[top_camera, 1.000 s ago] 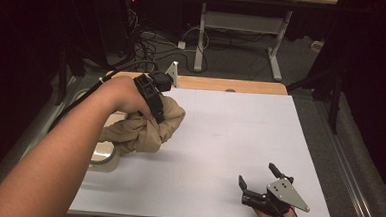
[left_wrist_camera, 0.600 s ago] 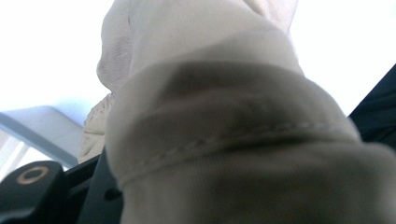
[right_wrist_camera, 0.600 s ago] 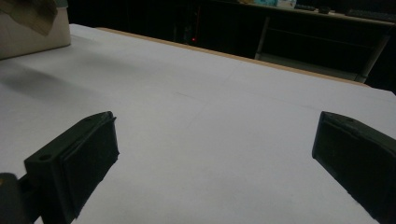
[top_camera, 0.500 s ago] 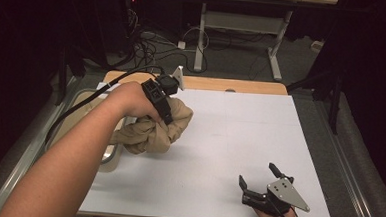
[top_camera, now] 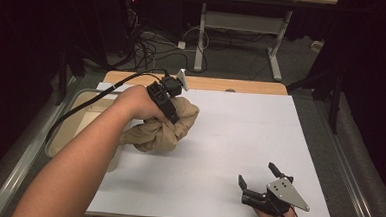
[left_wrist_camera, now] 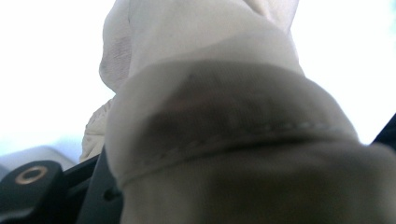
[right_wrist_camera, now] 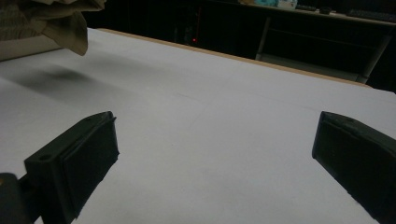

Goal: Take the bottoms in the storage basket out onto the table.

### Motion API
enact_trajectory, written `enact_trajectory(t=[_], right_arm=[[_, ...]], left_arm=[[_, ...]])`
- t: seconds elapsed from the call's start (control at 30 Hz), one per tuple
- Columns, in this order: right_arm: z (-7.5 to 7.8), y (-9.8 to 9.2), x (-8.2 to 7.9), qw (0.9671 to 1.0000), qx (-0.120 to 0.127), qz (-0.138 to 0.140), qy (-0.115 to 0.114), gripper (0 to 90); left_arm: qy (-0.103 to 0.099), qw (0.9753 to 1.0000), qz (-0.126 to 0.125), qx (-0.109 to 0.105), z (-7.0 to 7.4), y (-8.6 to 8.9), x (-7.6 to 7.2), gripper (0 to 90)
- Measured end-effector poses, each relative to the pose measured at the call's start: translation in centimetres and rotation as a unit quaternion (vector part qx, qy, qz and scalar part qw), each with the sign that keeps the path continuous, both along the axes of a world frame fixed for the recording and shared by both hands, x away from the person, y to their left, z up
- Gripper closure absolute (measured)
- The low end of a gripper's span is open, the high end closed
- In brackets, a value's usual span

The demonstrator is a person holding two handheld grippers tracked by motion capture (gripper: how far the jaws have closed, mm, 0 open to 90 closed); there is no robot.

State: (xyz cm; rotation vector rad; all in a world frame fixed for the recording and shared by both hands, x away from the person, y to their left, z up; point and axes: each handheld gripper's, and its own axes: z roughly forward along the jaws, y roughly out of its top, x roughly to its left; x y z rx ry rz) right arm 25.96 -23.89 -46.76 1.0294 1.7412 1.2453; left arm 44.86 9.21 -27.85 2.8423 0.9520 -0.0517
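High view | left gripper (top_camera: 173,112) clamps bunched tan cloth (top_camera: 157,131) | long axis left-right

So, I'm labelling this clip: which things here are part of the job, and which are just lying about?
In the job:
- cloth, tan, bunched, lifted off the table
- left gripper, shut on the cloth
- white table, under the cloth
- right gripper, open, likely waiting

Lying about:
- tray, at the table's left edge
- cables, on the floor
- far desk frame

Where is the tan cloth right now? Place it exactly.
In the high view the tan cloth hangs bunched from the left gripper, above the white table's left part, beside the tray.
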Motion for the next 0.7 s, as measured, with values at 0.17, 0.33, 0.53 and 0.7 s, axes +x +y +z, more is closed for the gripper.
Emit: enact_trajectory(t=[0.17, 0.33, 0.53, 0.7], right_arm=[[0.0, 0.0, 0.0, 1.0, 0.0, 0.0, 0.001, 1.3], [0.0, 0.1, 0.1, 1.0, 0.001, -0.001, 0.0, 1.3], [0.0, 0.1, 0.1, 1.0, 0.003, 0.0, -0.001, 1.3], [0.0, 0.0, 0.2, 1.0, 0.004, 0.0, 0.0, 1.4]], left_arm=[[-0.017, 0.9997, -0.002, -0.014, -0.5, -0.3, 0.3, 54.5], [-0.025, 0.9993, -0.001, -0.027, -1.0, -0.4, 0.6, 54.5], [-0.041, 0.9983, -0.009, -0.041, -2.3, -1.0, 1.2, 53.9], [-0.043, 0.998, -0.011, -0.044, -3.0, -1.5, 1.6, 51.3]])
